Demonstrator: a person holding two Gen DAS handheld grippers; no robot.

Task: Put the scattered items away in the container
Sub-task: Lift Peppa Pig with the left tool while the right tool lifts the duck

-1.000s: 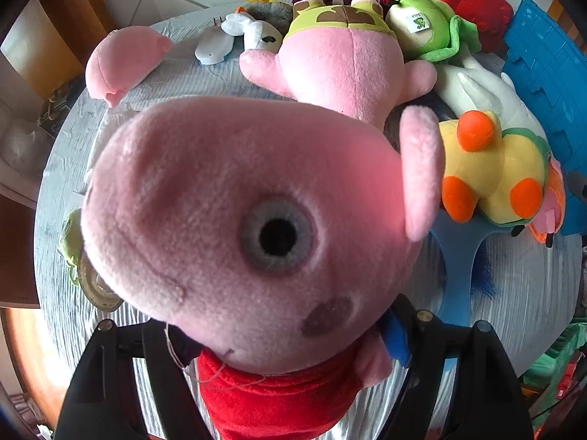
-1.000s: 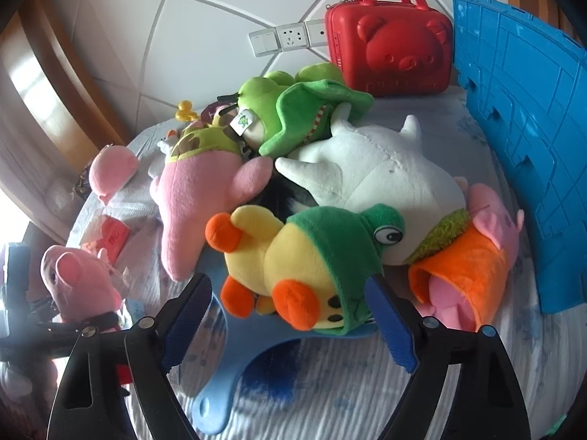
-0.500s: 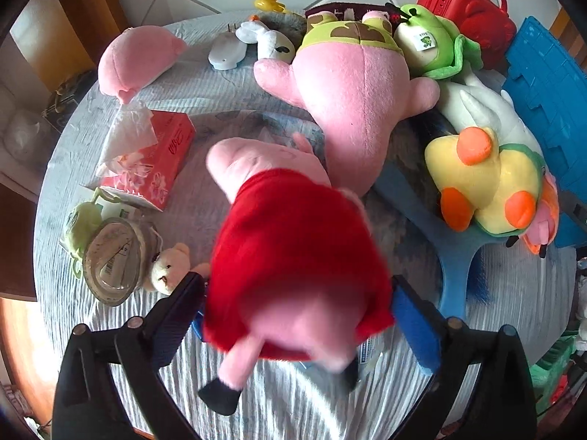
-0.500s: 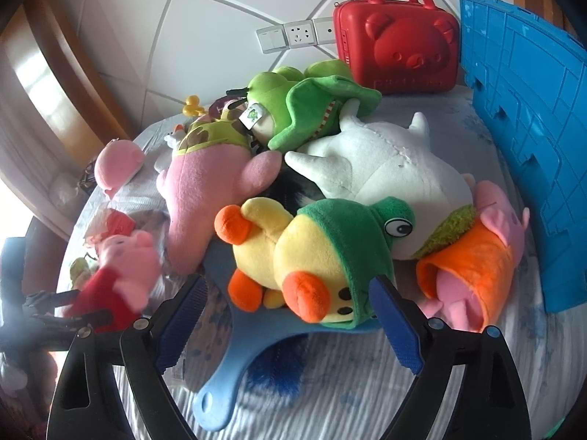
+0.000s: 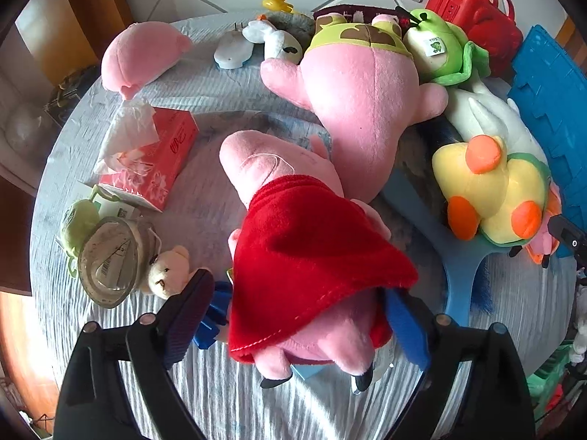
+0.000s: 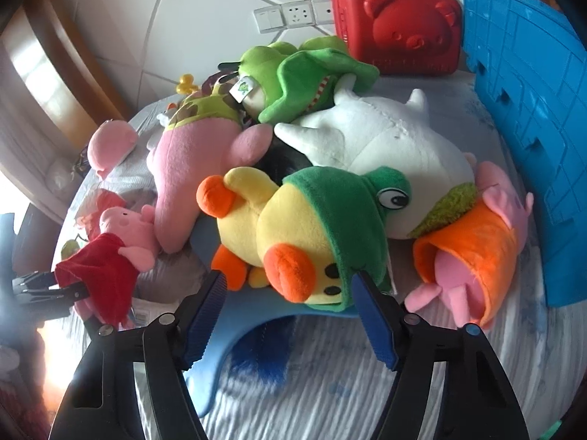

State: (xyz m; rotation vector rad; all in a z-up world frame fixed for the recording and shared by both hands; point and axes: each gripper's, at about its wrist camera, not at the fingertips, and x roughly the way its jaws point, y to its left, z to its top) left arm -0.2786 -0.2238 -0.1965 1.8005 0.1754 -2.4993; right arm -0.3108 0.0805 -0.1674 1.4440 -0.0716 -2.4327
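Note:
A pig plush in a red dress (image 5: 312, 256) lies head away from me between the fingers of my left gripper (image 5: 297, 286). The jaws are closing. The right pad touches the plush, while a gap shows at the left pad. In the right wrist view the same plush (image 6: 113, 249) sits at far left over the left gripper (image 6: 40, 286). My right gripper (image 6: 290, 278) is closing too. Its tips flank the lower edge of a yellow duck plush in a green hood (image 6: 293, 227) without pressing it. A blue plastic crate (image 6: 521, 110) stands at the right.
On the round table lie a big pink plush (image 5: 359, 110), a green frog plush (image 5: 440, 47), a white plush (image 6: 385, 146) and an orange-dressed pig (image 6: 469, 249). A tissue box (image 5: 161, 161), a small bear (image 5: 165, 271) and a red case (image 6: 400, 25) are also here.
The red-dressed pig flipped from face-up at the camera to head away, dropping lower between the left fingers. Left jaws widened, then narrowed a little. Right jaws narrowed toward the duck.

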